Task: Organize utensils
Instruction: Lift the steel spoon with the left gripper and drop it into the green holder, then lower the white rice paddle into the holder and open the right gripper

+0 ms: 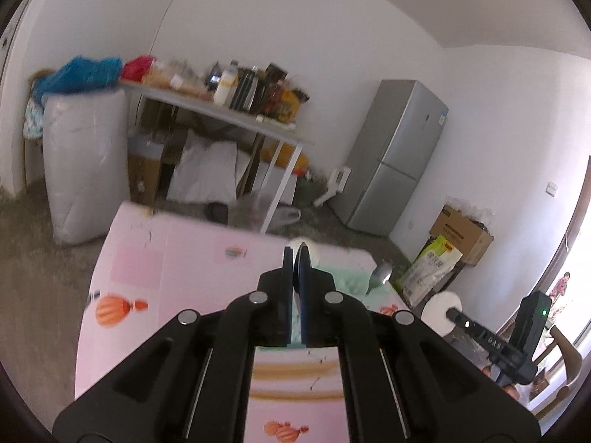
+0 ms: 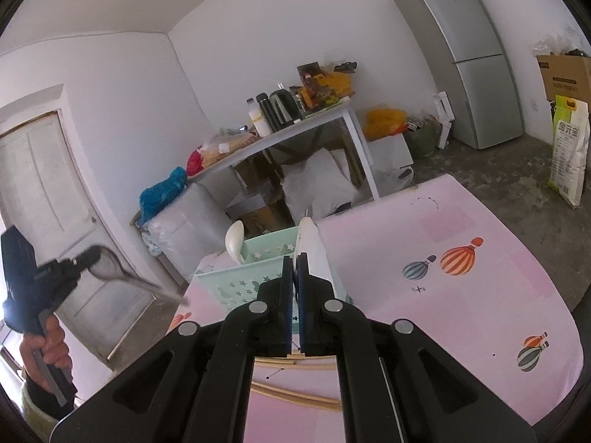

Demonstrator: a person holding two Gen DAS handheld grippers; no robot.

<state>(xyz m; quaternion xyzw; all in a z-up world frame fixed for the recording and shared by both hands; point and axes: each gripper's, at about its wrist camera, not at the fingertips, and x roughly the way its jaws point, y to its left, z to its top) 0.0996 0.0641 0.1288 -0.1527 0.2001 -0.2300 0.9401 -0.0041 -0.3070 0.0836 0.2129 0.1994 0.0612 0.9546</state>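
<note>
The right gripper (image 2: 294, 258) is closed on a white handle (image 2: 312, 247) whose lower part hides behind the pads. The left gripper (image 1: 294, 254) pinches something thin, hard to make out. At eleven o'clock of the right jaws stands a green basket (image 2: 255, 269) holding a white spoon (image 2: 234, 240); chopsticks (image 2: 295, 395) lie below on the pink table (image 2: 461, 313).

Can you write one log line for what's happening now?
left gripper: shut on mesh strainer | right gripper: shut on white utensil | basket: white spoon inside

Black gripper (image 1: 294, 258) — blue-padded jaws, silver rivets
</note>
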